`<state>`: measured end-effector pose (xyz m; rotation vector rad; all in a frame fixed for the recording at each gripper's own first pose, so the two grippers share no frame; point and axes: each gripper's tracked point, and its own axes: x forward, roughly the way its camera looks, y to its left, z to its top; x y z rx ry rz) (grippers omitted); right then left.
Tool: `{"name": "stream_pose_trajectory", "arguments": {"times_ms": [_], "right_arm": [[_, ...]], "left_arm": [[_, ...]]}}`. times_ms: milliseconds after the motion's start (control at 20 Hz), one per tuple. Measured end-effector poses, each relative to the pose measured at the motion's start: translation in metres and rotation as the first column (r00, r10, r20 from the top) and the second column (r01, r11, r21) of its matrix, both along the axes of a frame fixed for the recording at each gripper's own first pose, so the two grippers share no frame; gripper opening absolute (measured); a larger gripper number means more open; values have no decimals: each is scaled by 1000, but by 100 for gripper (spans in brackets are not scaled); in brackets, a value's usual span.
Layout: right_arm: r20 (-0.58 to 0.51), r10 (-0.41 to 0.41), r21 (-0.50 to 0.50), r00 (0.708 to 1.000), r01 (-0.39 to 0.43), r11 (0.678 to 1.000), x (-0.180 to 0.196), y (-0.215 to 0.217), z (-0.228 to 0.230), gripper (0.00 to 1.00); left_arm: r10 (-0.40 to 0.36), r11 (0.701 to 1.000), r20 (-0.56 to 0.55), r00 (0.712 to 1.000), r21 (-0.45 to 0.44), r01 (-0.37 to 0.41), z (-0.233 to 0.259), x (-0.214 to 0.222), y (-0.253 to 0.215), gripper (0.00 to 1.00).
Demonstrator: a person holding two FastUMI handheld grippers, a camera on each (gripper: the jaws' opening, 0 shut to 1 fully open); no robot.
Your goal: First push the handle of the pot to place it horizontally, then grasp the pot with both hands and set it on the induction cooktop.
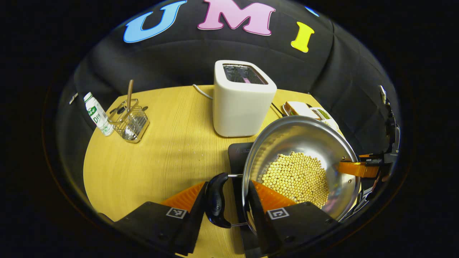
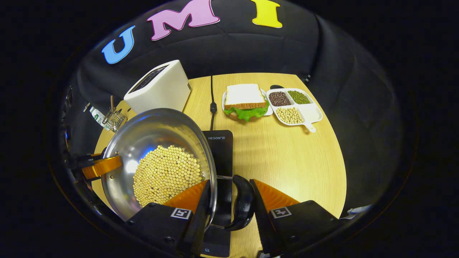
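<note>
Pot held by 2 grippers above the cooktop

Nearest, the left gripper [image 1: 227,200] and right gripper [image 2: 231,202] each clamp a side handle [image 1: 216,200] of the pot [image 1: 301,143], tilted over the cooktop [image 2: 219,150]; beyond stands the toaster [image 1: 242,98]. Uneven lowering could spill the beans [image 2: 166,172].

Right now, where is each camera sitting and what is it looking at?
Left gripper view: rides the left hand-held gripper, fingers around one pot handle, facing the toaster.
Right gripper view: rides the right hand-held gripper at the other handle, facing the sandwich.
Shared: pot, toaster, cooktop.
</note>
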<state>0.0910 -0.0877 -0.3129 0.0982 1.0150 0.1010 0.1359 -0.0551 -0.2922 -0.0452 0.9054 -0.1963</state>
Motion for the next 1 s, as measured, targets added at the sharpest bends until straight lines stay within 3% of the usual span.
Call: {"name": "stream_pose_trajectory", "arguments": {"times_ms": [50,150,650,1000], "right_arm": [[3,5,-3,1000,-5,1000,0,0,0,80],[15,5,-8,1000,-5,1000,0,0,2,100],[184,-72,15,980,70,997,3,-5,60,99],[391,-94,-14,916,108,994,-6,-11,134,99]], "left_arm": [[-13,1000,15,1000,5,13,3,1,-2,72],[-39,999,33,999,29,38,9,1,-4,94],[-44,998,107,993,49,39,41,-12,1,96],[-27,999,250,968,28,20,94,-25,10,96]]}}
